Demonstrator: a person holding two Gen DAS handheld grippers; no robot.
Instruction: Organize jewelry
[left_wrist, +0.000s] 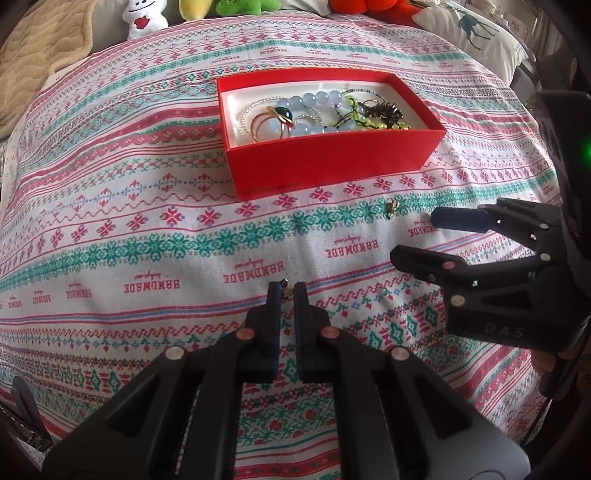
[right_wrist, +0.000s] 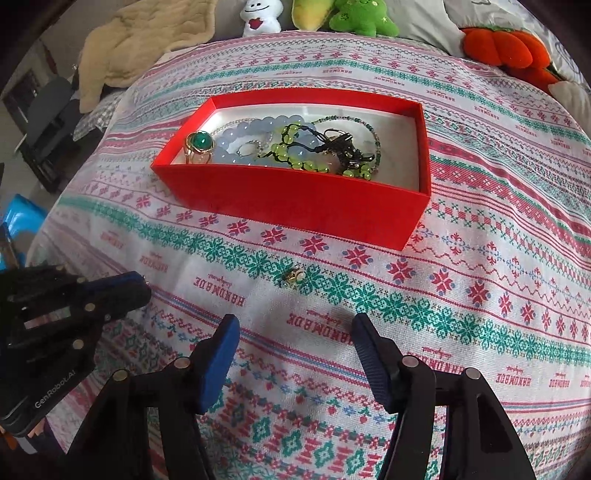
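One red box (left_wrist: 332, 155) sits on the patterned cloth (left_wrist: 147, 258) ahead of me, open-topped with a white lining. Inside it lie a pale blue bead bracelet (right_wrist: 255, 134), a gold ring with a green stone (right_wrist: 198, 144) at one end, a yellow-green bead bracelet (right_wrist: 291, 147) on dark cord, a thin beaded chain (right_wrist: 373, 136) and a dark tangled piece (right_wrist: 347, 147). My left gripper (left_wrist: 285, 291) has its fingers nearly together, pinching a small gold earring (left_wrist: 285, 291) at the tips. My right gripper (right_wrist: 295, 325) is spread wide and holds nothing. A second small gold piece (right_wrist: 292, 276) lies loose on the cloth, between my right fingers and the box.
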